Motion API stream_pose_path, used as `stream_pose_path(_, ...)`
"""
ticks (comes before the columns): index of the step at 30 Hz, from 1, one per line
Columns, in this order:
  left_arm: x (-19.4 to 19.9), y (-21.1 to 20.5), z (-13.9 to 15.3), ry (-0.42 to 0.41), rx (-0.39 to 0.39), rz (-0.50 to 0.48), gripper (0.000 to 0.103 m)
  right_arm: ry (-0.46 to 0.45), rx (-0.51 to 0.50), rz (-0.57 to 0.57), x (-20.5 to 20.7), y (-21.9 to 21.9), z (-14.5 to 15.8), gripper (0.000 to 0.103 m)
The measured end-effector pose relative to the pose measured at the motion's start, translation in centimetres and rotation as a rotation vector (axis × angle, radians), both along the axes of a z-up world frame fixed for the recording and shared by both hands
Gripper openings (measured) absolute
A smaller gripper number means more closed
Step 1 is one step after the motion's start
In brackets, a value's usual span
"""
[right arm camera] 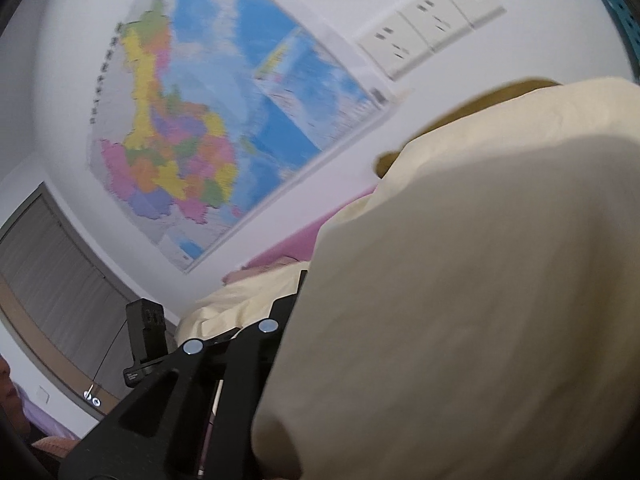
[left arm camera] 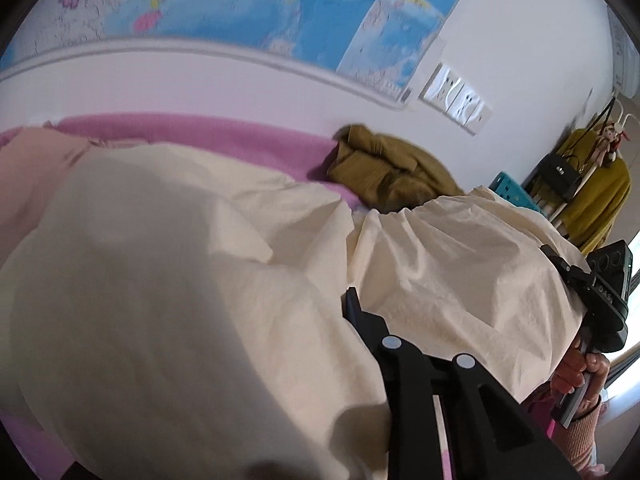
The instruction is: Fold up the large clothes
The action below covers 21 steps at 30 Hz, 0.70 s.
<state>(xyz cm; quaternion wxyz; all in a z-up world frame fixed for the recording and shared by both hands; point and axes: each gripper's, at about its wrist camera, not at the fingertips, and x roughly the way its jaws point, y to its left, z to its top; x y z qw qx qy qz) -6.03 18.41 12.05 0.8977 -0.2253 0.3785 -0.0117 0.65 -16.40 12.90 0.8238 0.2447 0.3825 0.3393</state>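
- Cloth, cream and large (left arm camera: 192,280), lies bunched over the pink bed (left arm camera: 200,136) and billows up close to both cameras, filling most of each view; it reaches from the bed's left edge towards its right end.
- Left gripper (left arm camera: 352,300): its jaws stand nearly together, and the cream cloth drapes over the fingertips so that only one dark finger (left arm camera: 354,308) shows; the cloth seems pinched there, though the pads themselves are hidden.
- Right gripper (right arm camera: 302,284): its jaws likewise stand close together, the tips buried in a fold of the same cloth, which hangs from them; the contact itself is covered.
- From the left wrist view the right gripper's body and the person's hand (left arm camera: 576,368) on its handle show at the cloth's right edge, with a ribbed pink sleeve (left arm camera: 584,424) below.
- An olive-green garment (left arm camera: 384,168) lies crumpled at the bed's far edge, against the wall.
- A teal perforated crate (left arm camera: 512,192) stands beyond the bed's right end; what is in it cannot be seen.
- A coloured map (right arm camera: 192,120) hangs on the wall, with wall sockets (right arm camera: 432,28) beside it; its writing is too blurred to read.
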Motion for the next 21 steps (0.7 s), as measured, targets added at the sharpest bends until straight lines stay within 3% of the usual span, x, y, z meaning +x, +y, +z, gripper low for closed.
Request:
stream_pose_path(11, -2.1, 3.0, 6.1, -0.129, 0.083, 0.065, 0.019, -0.105, 0.036, 0.082, 1.8, 5.1, 4.6, 0.014)
stream_pose_path(21, -4.5, 7.4, 9.5, -0.186, 0.192, 0.162, 0.018, -0.123, 0.082, 0.183, 4.8, 11.4, 6.1, 0.014)
